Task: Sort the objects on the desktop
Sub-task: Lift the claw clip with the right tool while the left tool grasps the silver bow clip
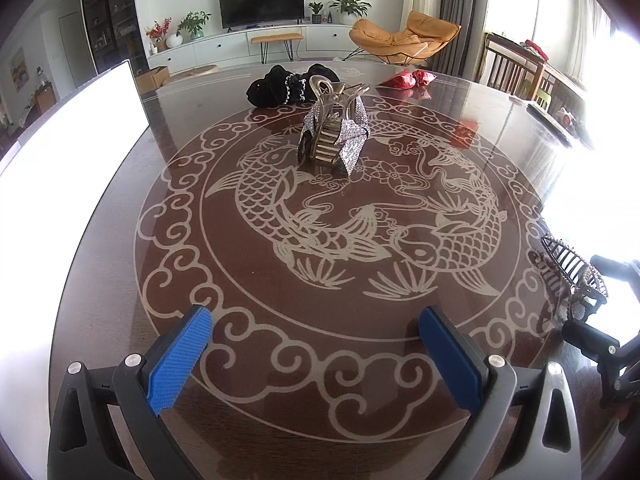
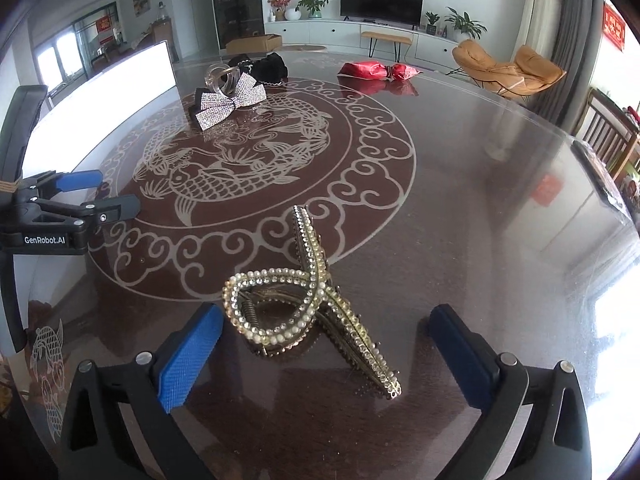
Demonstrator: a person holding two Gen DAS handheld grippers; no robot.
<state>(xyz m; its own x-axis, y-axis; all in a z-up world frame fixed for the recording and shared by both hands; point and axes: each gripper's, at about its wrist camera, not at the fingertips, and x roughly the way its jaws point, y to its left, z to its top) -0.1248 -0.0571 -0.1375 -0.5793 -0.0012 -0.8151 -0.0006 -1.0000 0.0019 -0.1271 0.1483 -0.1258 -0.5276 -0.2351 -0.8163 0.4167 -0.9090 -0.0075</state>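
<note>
Presently: pearl clip on desk, between spread right fingers, unpinched, long axis diagonal; left fingers spread, empty.

Gold pearl-studded hair clip, brown fish-patterned table, blue-padded claw

"GenRobot.AI" — white lettering on left tool.
</note>
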